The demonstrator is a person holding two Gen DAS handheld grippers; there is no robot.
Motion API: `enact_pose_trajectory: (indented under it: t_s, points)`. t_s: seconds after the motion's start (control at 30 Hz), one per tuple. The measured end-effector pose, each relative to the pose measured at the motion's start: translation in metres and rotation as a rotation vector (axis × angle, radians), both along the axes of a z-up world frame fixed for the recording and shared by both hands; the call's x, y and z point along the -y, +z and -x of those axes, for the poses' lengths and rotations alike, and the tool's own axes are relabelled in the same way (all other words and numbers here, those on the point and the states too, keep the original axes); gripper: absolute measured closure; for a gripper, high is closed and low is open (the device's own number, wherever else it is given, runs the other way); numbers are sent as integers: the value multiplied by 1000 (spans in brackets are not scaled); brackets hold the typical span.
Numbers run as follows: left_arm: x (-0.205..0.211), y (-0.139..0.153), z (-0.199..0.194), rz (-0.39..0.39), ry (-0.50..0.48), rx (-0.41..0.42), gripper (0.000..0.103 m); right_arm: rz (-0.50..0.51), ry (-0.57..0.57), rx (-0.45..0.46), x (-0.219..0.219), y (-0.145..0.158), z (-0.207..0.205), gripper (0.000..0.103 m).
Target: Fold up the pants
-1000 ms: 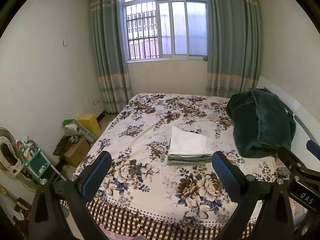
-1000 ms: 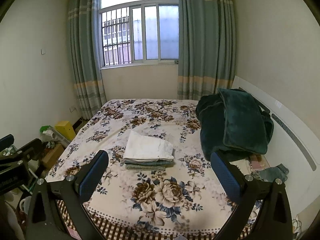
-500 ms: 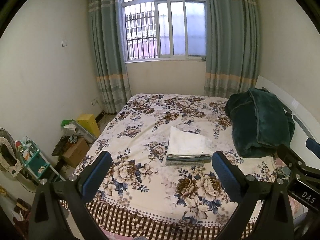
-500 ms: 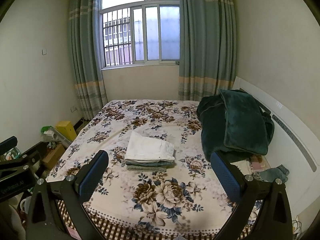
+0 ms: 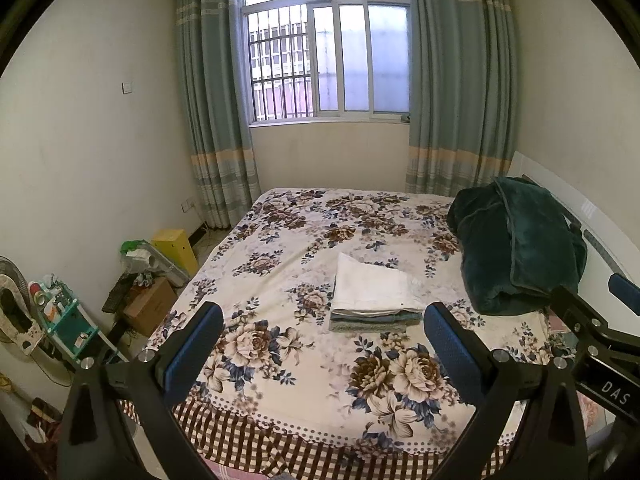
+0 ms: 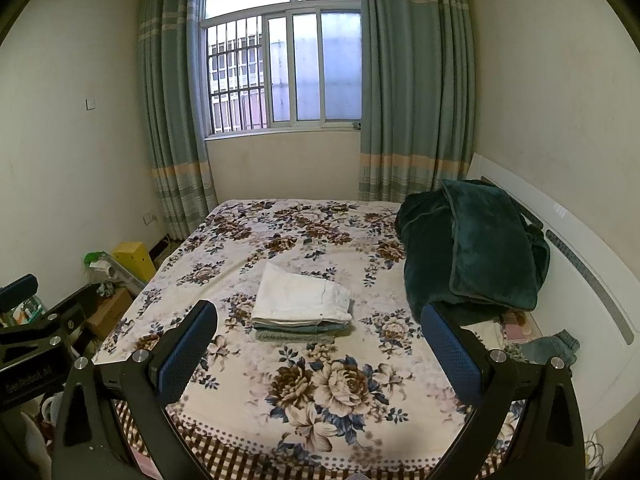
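A stack of folded pants (image 5: 374, 296), white pair on top over bluish and grey ones, lies in the middle of the floral bed (image 5: 304, 376); it also shows in the right wrist view (image 6: 302, 304). My left gripper (image 5: 324, 344) is open and empty, held back over the bed's foot edge, well short of the stack. My right gripper (image 6: 316, 344) is open and empty, likewise back from the stack. Each gripper's body shows at the edge of the other's view.
A dark green blanket (image 5: 516, 244) is heaped at the right by the white headboard (image 6: 576, 264). Loose jeans (image 6: 556, 344) lie near the headboard. Boxes, a yellow bin (image 5: 176, 244) and a teal cart (image 5: 64, 320) crowd the floor at left. Window and curtains stand behind.
Both views have shifted slightly; the stack sits a little nearer the middle and lower. The pants have not moved and both grippers stay open.
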State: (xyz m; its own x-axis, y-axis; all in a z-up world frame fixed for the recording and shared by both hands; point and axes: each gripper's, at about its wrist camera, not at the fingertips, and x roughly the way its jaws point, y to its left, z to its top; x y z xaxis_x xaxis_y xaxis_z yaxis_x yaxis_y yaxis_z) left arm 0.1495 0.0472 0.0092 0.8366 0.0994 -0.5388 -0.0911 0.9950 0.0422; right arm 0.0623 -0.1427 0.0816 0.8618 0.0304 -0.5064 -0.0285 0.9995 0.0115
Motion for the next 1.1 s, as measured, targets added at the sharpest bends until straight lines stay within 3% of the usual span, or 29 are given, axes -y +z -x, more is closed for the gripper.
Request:
enact_pose_trajectory:
  t_s: [1.1]
  points:
    - [0, 2, 6, 3, 3, 6, 0, -5, -4, 9, 2, 3, 2, 0]
